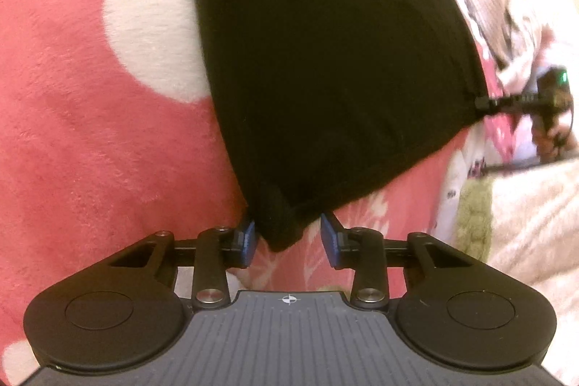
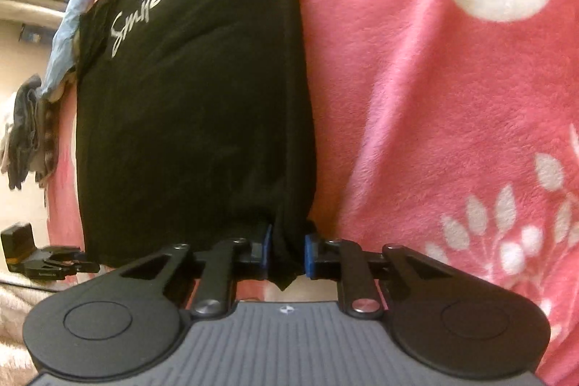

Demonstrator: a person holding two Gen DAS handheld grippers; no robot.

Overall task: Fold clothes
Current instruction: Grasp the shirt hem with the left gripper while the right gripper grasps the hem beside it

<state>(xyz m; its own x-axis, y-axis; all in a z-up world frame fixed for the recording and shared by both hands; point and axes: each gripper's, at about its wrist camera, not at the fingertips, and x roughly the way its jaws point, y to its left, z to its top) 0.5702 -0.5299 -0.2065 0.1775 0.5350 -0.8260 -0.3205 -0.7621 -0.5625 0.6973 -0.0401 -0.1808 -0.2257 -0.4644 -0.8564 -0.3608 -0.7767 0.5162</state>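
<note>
Gripping the black shirt (image 2: 195, 118) by its near hem at both corners: the right gripper (image 2: 287, 254) is clenching one bunched corner, blue pads (image 2: 308, 255) pressing the cloth from both sides with a small tail hanging below them. The left gripper (image 1: 288, 241) is not clamping yet; the other corner is sitting between its fingers, touching the left pad (image 1: 248, 241), with the right pad standing clear of the cloth. The shirt itself is lying flat on the pink flowered blanket (image 2: 452, 118), print side up, the word "Smile" (image 2: 139, 15) sitting toward the far end of the shirt from the hem. Risks as I'm reading it: left side is catching only the tip of the corner, so a lift now is likely pulling the hem out on that side and skewing the fold. Right side is holding a twisted bunch, not a flat edge, so the crease may be coming out crooked. Fleece under the shirt is grabby; dragging rather than lifting may be wrinkling the body or pulling the blanket up with it. Loose clothes (image 2: 29, 132) are piling just beyond the shirt's far-left edge and could be snagging a fold carried that way.
</note>
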